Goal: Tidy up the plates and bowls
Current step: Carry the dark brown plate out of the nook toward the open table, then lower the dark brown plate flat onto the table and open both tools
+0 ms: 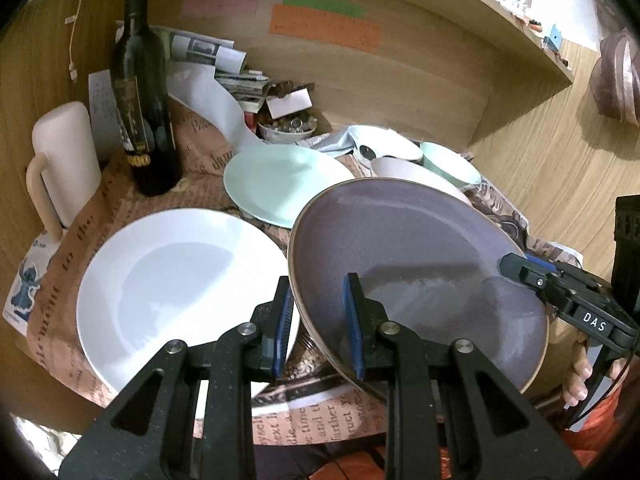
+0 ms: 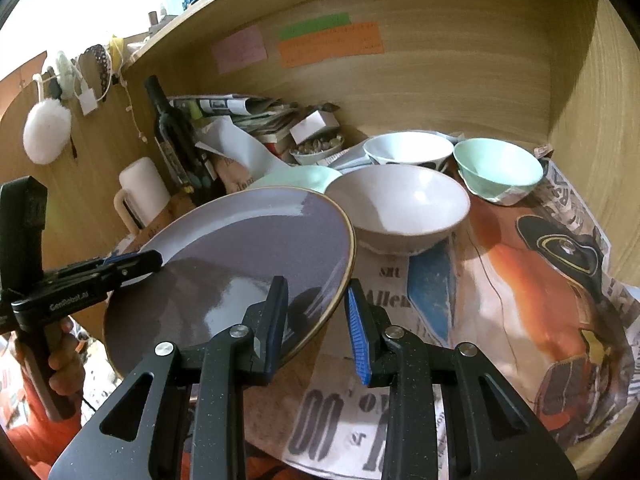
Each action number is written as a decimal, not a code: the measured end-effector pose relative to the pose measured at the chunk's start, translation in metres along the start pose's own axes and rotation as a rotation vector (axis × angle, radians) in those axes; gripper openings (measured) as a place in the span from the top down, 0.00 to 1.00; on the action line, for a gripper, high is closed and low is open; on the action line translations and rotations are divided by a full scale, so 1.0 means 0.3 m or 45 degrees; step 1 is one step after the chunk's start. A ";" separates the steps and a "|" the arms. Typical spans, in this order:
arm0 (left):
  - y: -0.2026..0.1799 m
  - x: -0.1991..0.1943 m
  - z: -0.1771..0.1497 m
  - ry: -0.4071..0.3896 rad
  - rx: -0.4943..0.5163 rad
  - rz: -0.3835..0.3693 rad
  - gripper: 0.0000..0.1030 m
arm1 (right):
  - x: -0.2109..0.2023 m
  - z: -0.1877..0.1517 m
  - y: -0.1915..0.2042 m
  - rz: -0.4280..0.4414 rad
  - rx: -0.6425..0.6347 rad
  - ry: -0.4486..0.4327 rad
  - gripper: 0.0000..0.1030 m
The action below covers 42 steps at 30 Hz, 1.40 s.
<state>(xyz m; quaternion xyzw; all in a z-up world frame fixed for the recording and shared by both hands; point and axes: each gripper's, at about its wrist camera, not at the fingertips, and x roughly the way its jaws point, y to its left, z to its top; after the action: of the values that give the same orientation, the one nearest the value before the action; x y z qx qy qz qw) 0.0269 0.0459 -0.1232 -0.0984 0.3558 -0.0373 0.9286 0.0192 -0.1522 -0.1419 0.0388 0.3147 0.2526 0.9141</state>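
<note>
A: My left claw (image 1: 318, 320) and right claw (image 2: 316, 326) each straddle an opposite rim of the purple plate (image 1: 420, 264), which is tilted above the table (image 2: 500, 280). The jaws look partly closed; I can't tell if they truly pinch.

B: Risk?

A: A loose rim grip could let it slide onto the white plate (image 1: 180, 280). Only my right view shows the bowls (image 2: 400, 208) fully.
</note>
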 end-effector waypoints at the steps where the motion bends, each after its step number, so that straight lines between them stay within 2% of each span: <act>1: -0.004 0.005 -0.006 0.005 -0.006 0.000 0.76 | 0.000 -0.005 -0.005 -0.001 -0.002 0.005 0.74; 10: -0.030 0.062 -0.050 0.063 -0.021 0.006 0.76 | 0.014 -0.043 -0.047 0.000 0.021 0.053 0.74; 26: -0.080 0.196 -0.080 0.192 0.026 0.002 0.76 | 0.085 -0.096 -0.145 -0.037 0.088 0.174 0.74; 33: -0.088 0.235 -0.081 0.226 0.048 0.015 0.76 | 0.114 -0.107 -0.171 -0.040 0.106 0.204 0.74; 42: -0.097 0.231 -0.088 0.215 0.075 0.026 0.76 | 0.128 -0.110 -0.175 -0.026 0.092 0.216 0.72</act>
<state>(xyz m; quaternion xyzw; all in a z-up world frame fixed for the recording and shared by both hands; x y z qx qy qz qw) 0.0609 0.0036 -0.1815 -0.0640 0.4325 -0.0465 0.8982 0.0483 -0.1821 -0.2017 0.0471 0.4002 0.2340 0.8848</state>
